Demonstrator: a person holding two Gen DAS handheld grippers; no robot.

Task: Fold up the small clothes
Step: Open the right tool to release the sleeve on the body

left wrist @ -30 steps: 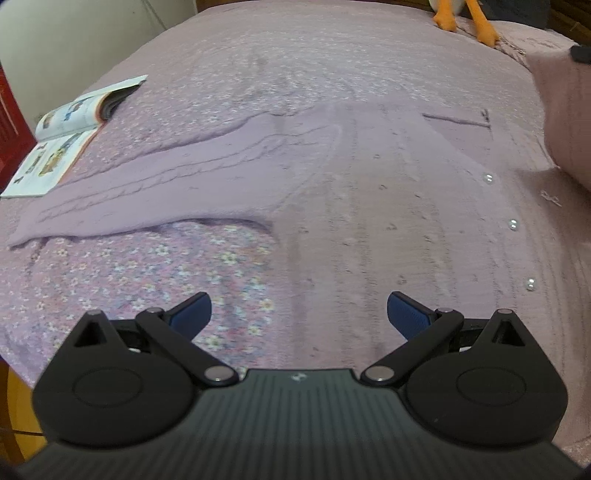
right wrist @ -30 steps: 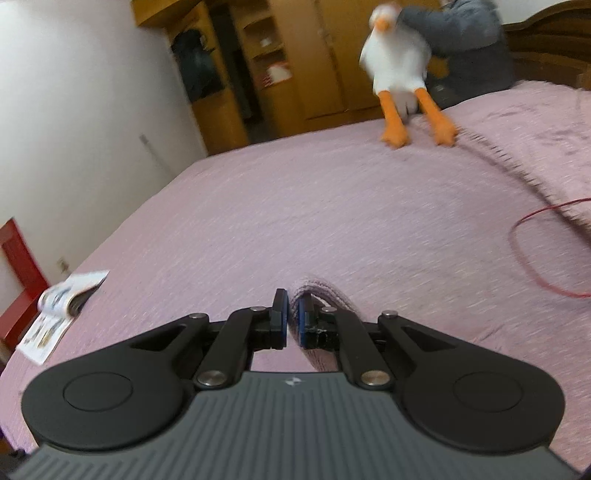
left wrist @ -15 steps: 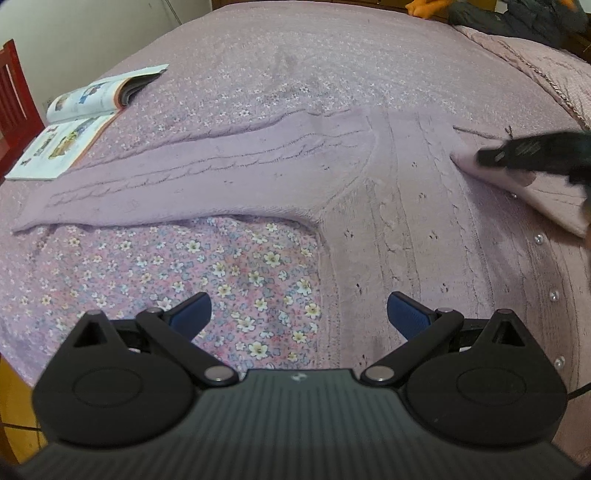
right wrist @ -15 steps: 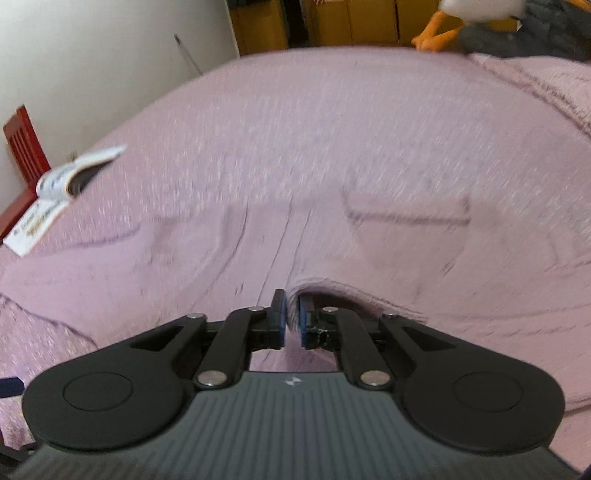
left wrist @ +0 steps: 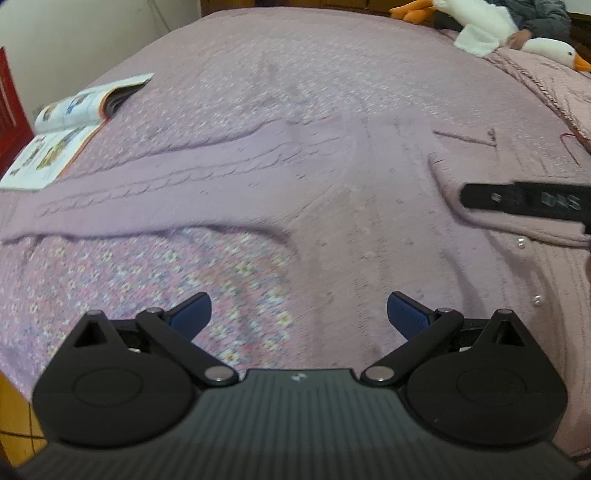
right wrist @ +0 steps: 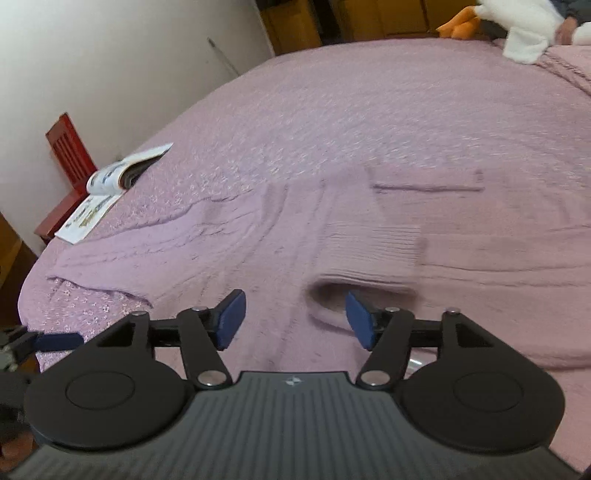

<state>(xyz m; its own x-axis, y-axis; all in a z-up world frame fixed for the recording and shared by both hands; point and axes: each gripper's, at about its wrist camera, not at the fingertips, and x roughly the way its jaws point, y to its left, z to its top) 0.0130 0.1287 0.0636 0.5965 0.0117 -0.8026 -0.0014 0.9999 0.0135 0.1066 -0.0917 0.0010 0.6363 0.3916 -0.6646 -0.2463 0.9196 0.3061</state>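
A pink cable-knit cardigan (left wrist: 369, 206) lies flat on the bed, its left sleeve (left wrist: 177, 184) stretched out toward the left. Its other sleeve is folded across the body, and the ribbed cuff (right wrist: 373, 254) lies just ahead of my right gripper (right wrist: 295, 319). That gripper's jaws are opening, and the blue pads stand apart with only flat knit below them. One of its fingers (left wrist: 517, 199) shows over the folded sleeve in the left wrist view. My left gripper (left wrist: 299, 314) hovers open over the cardigan's lower edge, holding nothing.
An open magazine (left wrist: 70, 122) lies near the bed's left edge, with a red chair (right wrist: 68, 155) beyond it. A plush goose (left wrist: 480, 26) and a person's hand are at the far right. A red cord (left wrist: 572, 138) lies on the right.
My right gripper came down with the sleeve cuff pinched, laid it across the cardigan's body and opened its jaws. The left gripper stayed about where it was, open.
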